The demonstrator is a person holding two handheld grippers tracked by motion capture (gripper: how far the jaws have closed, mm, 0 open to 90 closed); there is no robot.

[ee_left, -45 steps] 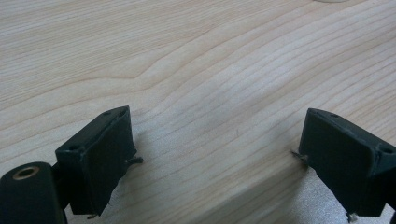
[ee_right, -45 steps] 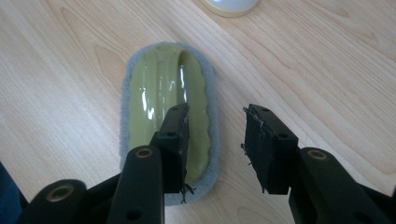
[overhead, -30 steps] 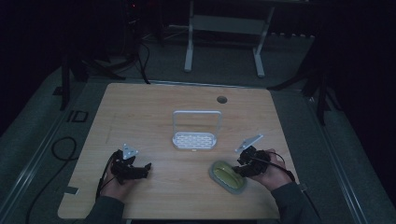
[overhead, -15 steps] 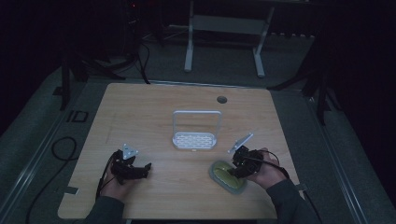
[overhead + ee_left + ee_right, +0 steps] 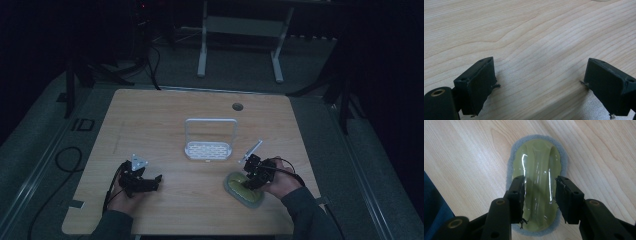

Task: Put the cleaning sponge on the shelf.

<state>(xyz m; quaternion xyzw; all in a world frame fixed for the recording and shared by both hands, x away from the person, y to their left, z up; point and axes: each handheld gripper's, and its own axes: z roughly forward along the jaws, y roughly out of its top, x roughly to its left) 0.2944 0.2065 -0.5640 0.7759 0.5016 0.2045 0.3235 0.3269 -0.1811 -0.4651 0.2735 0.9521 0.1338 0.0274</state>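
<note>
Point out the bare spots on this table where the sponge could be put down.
Free: the wide strip of table behind and left of the white rack, and the middle between left gripper and sponge. Crowded: the near right, where the right gripper straddles the sponge.

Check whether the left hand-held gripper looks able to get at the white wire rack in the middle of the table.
Probably yes: the left hand-held gripper has its jaws open and empty, and only bare wooden table lies between it and the white wire rack. The green sponge sits off to the other side.

Pretty dim room: my wooden table (image 5: 165,120) sits on grey carpet (image 5: 320,65), and a white metal stand (image 5: 240,45) is out past my tools in the dark.
</note>
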